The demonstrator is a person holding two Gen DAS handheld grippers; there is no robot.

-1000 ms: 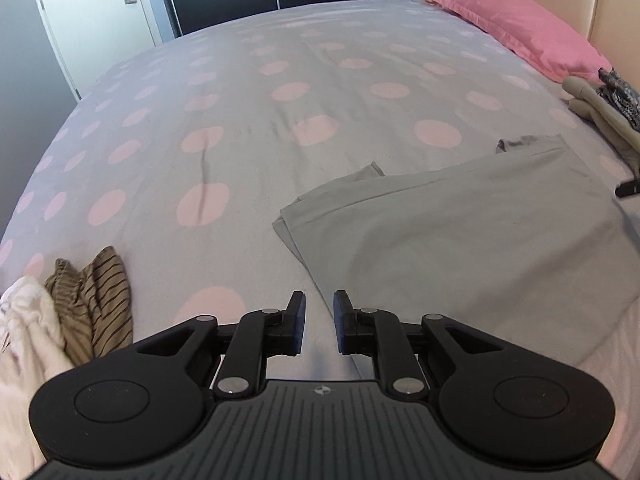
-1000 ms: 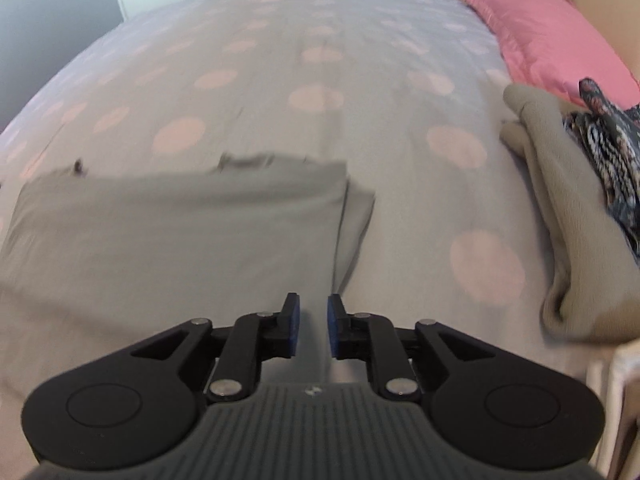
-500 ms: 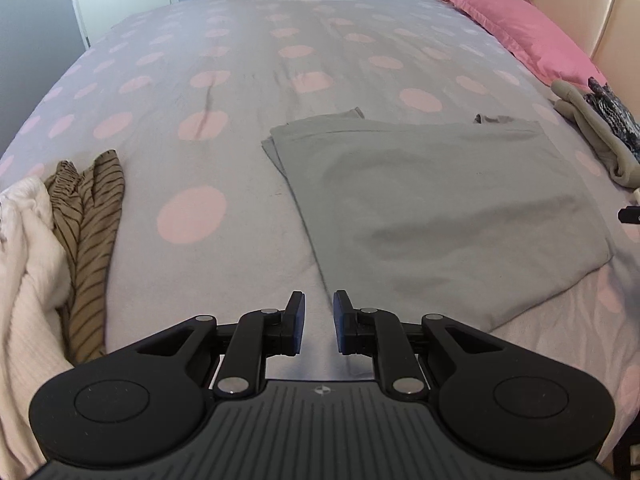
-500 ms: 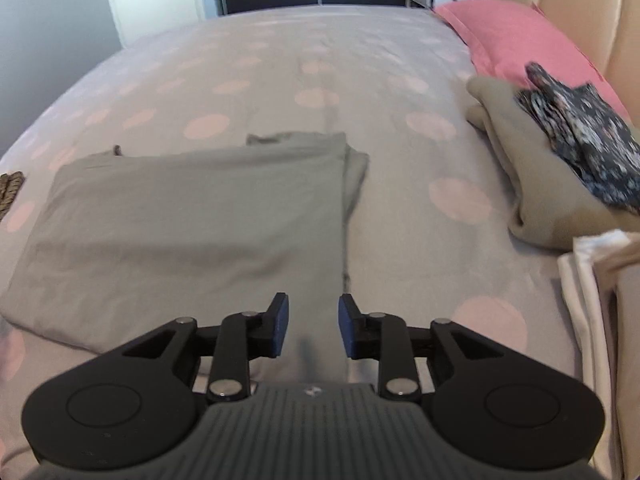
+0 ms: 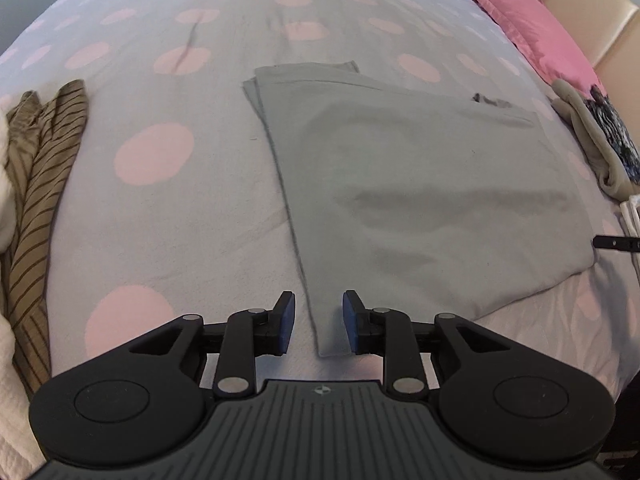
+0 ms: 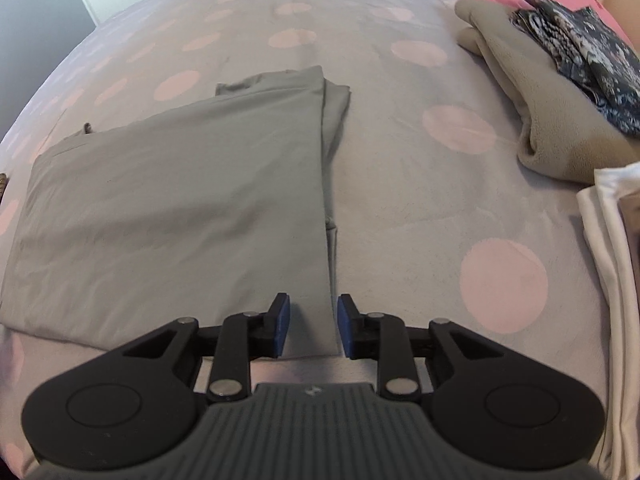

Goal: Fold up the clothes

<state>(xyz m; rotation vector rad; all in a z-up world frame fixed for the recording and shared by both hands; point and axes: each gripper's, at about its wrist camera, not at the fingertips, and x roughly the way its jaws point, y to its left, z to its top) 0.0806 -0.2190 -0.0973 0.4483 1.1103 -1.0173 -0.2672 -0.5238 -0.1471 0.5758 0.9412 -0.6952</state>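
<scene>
You are over a bed (image 5: 224, 216) with a grey cover dotted in pink. At the far left lies a striped brown garment (image 5: 40, 184) beside a white one (image 5: 8, 200). In the middle the grey garment (image 5: 420, 184) lies flat, partly folded. Your left hand-held gripper (image 5: 319, 322) hangs over its near left corner; the jaws have just been opening and stand apart, the corner between them but not pinched. Your right hand-held gripper (image 6: 310, 327) stands over the near right corner, jaws apart, the cloth edge between them and unclamped. Further right lie a beige garment (image 6: 552, 108) with a dark floral one (image 6: 584, 48) on it, a white stack (image 6: 612, 248), and a pink pillow (image 5: 532, 28).
</scene>
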